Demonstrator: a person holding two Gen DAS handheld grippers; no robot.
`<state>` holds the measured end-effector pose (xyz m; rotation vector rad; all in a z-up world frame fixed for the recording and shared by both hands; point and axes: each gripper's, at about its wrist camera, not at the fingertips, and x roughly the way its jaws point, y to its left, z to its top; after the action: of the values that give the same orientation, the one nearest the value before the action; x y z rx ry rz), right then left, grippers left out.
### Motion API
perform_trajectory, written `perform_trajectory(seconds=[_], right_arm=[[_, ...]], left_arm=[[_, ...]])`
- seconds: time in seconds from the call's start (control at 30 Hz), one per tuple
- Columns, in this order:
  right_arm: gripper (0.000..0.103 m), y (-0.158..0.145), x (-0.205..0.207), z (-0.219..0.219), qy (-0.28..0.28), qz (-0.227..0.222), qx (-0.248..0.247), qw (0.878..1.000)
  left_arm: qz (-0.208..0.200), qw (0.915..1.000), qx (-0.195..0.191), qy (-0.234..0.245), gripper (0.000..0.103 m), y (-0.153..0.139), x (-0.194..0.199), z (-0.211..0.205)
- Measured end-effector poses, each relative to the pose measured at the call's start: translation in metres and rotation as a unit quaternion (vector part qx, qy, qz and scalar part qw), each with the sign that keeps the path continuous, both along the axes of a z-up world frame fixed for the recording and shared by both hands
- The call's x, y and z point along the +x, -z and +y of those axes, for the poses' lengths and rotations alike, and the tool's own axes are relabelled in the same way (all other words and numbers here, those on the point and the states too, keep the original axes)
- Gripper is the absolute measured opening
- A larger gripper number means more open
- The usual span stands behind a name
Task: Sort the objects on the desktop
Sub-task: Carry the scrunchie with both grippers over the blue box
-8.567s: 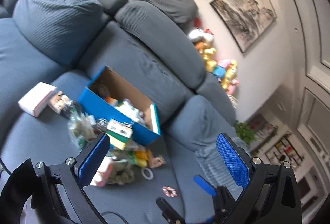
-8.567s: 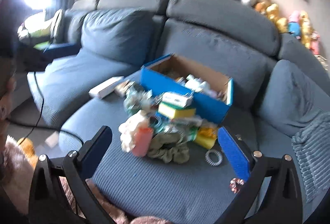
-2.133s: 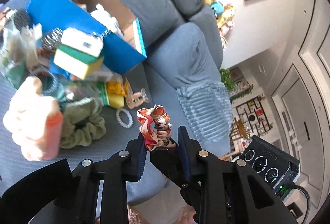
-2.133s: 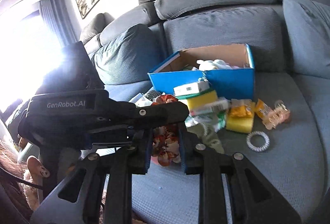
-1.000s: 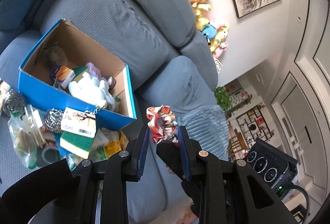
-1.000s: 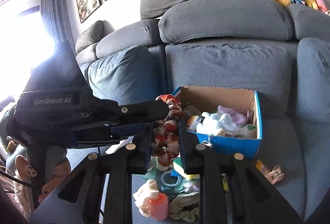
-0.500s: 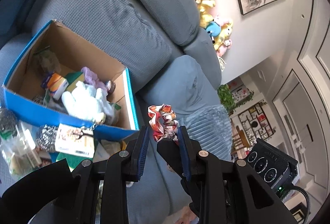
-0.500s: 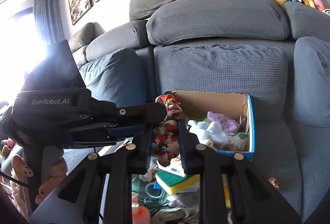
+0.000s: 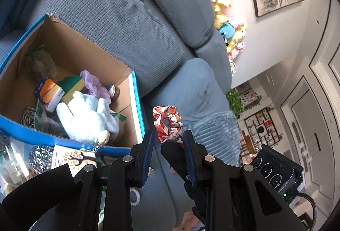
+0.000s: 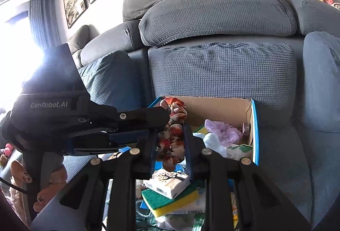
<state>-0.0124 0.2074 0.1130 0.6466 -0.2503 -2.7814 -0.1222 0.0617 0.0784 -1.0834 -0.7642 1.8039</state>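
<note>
**Spotter:** What have you got in the jaws?

**Operator:** I've got the floral scrunchie [image 9: 167,123] pinched from both sides. My left gripper [image 9: 166,138] is closed on its lower folds, the blue pads pressing the fabric, and most of the red, orange and white cloth bunches up above the fingertips. My right gripper [image 10: 171,141] is closed on the same scrunchie [image 10: 172,135] (from its camera the cloth fills the whole slot between the fingers).

**Spotter:** So the two tools cross?

**Operator:** Yes. In the right wrist view the left gripper's black body reaches in from the left, its tip against the top of the scrunchie. In the left view a black finger of the right gripper sits between my own fingers.

**Spotter:** Where is that against the box?

**Operator:** The blue cardboard box [image 9: 136,103] stands on the grey sofa [image 10: 223,73], against the back cushion. From the left camera the scrunchie shows just to the right of the box's right wall, over the seat. From the right camera it overlaps the box's [image 10: 254,124] near left corner.

**Spotter:** What's inside?

**Operator:** A white plush toy [image 9: 85,118], a green and yellow sponge [image 9: 72,87], a lilac scrunchie [image 10: 223,130] and a small orange and blue pack [image 9: 50,94]. In front of the box lie another sponge [image 10: 170,201] with a white carton [image 10: 167,183] on it, and a steel scourer [image 9: 40,157].
</note>
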Motion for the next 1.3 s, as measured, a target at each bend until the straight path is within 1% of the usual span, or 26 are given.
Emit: perform_trajectory(seconds=[0.13, 0.43, 0.7, 0.8, 1.0, 1.2, 1.3], right_arm=[[0.023, 0.007, -0.014, 0.004, 0.002, -0.007, -0.001, 1.000], [0.023, 0.027, -0.047, 0.002, -0.007, -0.022, -0.002, 1.000], [0.023, 0.046, -0.074, 0.000, -0.014, -0.035, -0.015, 0.999], [0.023, 0.049, -0.083, -0.001, -0.017, -0.037, -0.016, 0.999], [0.023, 0.057, -0.099, -0.010, -0.029, -0.042, -0.024, 0.998], [0.023, 0.068, -0.112, -0.016, -0.037, -0.045, -0.031, 0.998], [0.023, 0.075, -0.119, -0.019, -0.041, -0.054, -0.030, 0.997]], left_arm=[[-0.015, 0.9999, 0.006, -0.003, 0.029, 0.011, -0.014, 0.003], [-0.029, 0.9994, 0.004, -0.018, 0.029, 0.033, -0.044, 0.000], [-0.040, 0.9987, 0.004, -0.030, 0.029, 0.052, -0.068, -0.006], [-0.037, 0.9986, -0.007, -0.037, 0.029, 0.054, -0.073, -0.005], [-0.032, 0.9985, -0.010, -0.042, 0.029, 0.060, -0.081, -0.006], [-0.023, 0.9979, -0.012, -0.059, 0.029, 0.068, -0.090, -0.012], [-0.018, 0.9972, -0.021, -0.070, 0.029, 0.072, -0.092, -0.013]])
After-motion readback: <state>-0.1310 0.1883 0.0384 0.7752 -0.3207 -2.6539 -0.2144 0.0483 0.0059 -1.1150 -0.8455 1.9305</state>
